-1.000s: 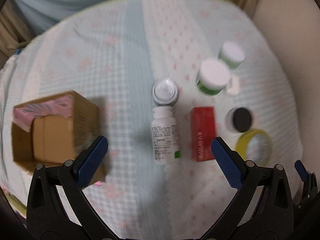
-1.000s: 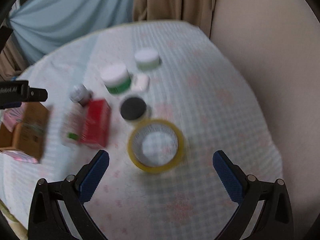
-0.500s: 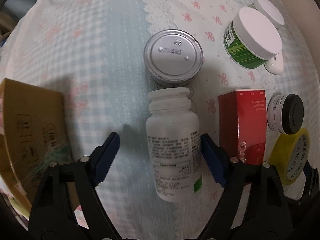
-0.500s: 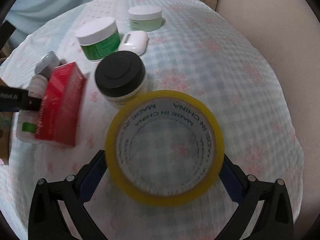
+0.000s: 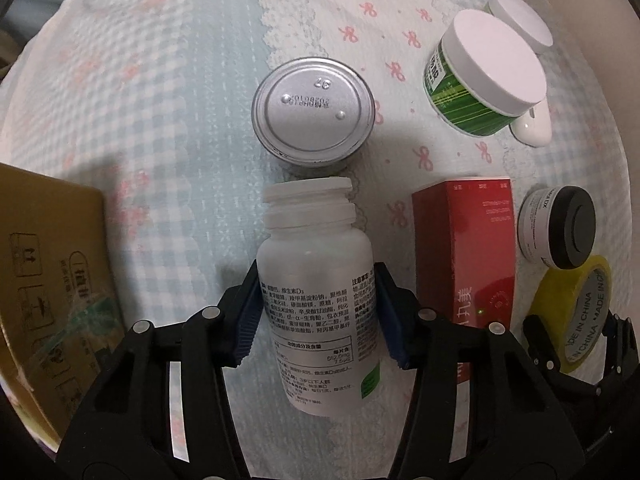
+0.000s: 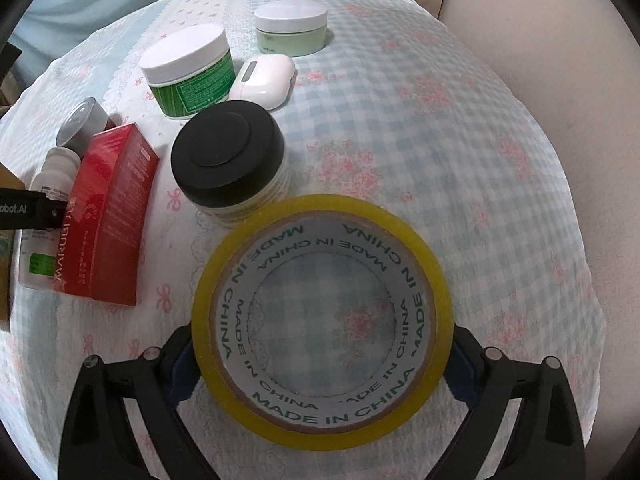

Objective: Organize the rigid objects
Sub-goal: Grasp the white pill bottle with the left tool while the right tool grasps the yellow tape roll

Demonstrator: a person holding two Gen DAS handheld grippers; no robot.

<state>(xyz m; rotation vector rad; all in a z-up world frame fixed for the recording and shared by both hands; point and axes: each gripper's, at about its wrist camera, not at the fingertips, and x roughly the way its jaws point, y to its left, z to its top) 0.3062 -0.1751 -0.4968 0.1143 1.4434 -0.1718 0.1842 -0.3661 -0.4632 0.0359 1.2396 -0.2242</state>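
Left wrist view is showing your left gripper (image 5: 318, 314) pointing down over the white pill bottle (image 5: 316, 280), which is lying on its side on the checked cloth (image 5: 160, 100) with its open neck toward the far side. Your blue pads (image 5: 248, 318) are sitting against both flanks of the bottle, and the jaws are closing on it, narrow now. Just beyond the bottle's neck a silver tin (image 5: 314, 114) is standing, nearly touching it. To the right of the bottle a red box (image 5: 466, 248) is lying flat, and further right a black-lidded jar (image 5: 560, 232) is sitting just beyond the yellow tape roll (image 5: 576, 320). At the far right a green jar with a white lid (image 5: 480, 76) is standing, with a small white case (image 5: 534, 130) touching its near side. At the left edge a cardboard box (image 5: 52, 300) is standing.

Right wrist view is showing your right gripper (image 6: 322, 364) straddling the tape roll (image 6: 322, 320), which is lying flat on the cloth. Those jaws are standing wide and closing, one pad at each side of the roll; you cannot tell from here whether they are pressing it yet. The black-lidded jar (image 6: 228, 160) is touching the roll's far edge, the red box (image 6: 108, 216) is lying to the left, and a pale green jar (image 6: 292, 28) is standing at the far side.
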